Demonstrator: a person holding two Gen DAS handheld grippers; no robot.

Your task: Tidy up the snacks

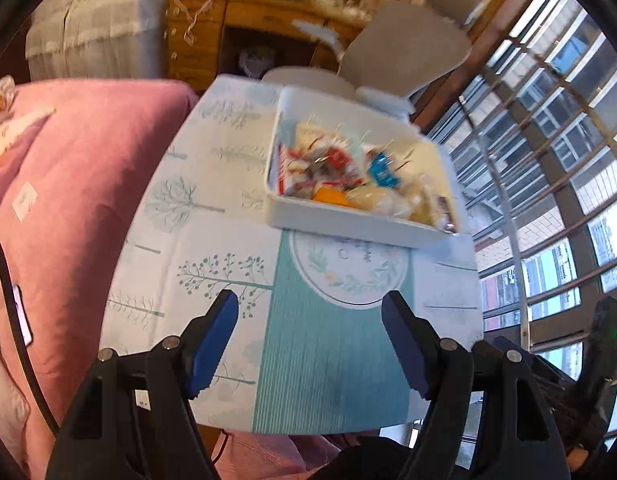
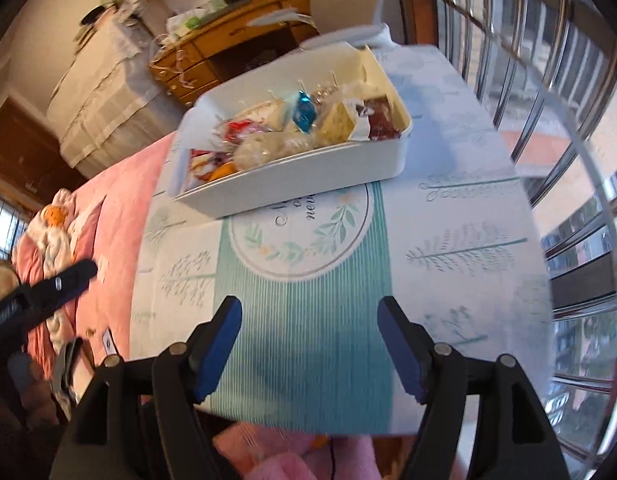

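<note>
A small table has a tree-print cloth. A white box full of snacks sits at its far end. The left gripper and right gripper are both wide apart, holding nothing.

- bare tablecloth spreads wide in front of the white snack box; free passage there.
- the box, heaped with wrapped snacks, fills the table's far end.
- window bars close off one side, pink bedding the other.
</note>
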